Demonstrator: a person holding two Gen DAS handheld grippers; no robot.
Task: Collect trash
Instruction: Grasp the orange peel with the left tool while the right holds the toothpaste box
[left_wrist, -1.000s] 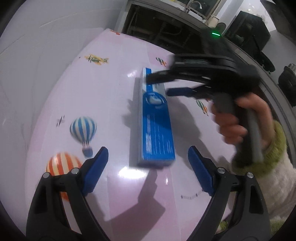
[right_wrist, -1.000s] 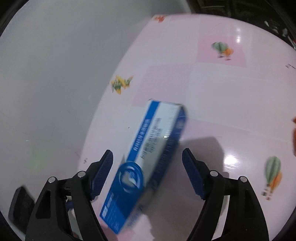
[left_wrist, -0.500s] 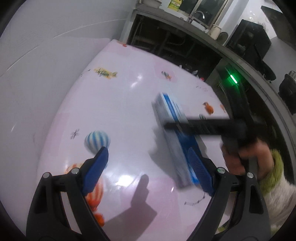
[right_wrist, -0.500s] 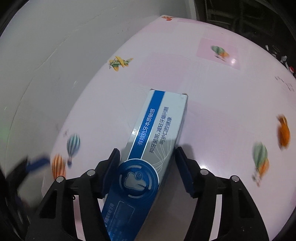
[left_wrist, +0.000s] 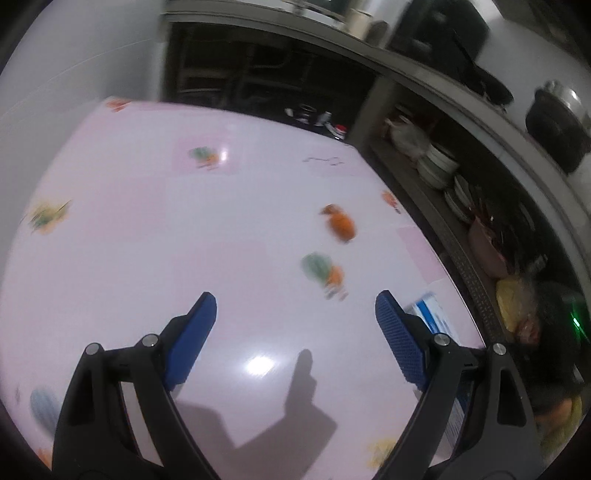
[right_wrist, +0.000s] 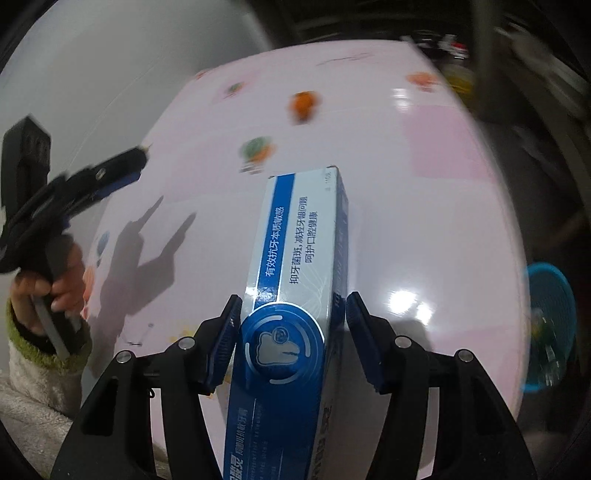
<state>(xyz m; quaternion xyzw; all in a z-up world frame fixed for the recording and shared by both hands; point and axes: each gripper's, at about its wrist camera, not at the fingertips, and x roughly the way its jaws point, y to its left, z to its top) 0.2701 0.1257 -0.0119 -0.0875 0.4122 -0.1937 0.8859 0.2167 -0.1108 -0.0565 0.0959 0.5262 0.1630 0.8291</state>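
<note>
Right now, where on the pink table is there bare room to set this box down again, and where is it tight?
Bare room: the wide middle of the table, between the wall side and the shelf side, ahead of the open left gripper. Tight: the right edge, where the toothpaste box sits between the closing right gripper pads, near the blue basket.

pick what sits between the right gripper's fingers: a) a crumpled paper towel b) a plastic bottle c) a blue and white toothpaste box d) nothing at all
c: the right wrist view shows the blue and white toothpaste box lying lengthwise between the fingers of the right gripper, whose jaws are closing on its sides.
</note>
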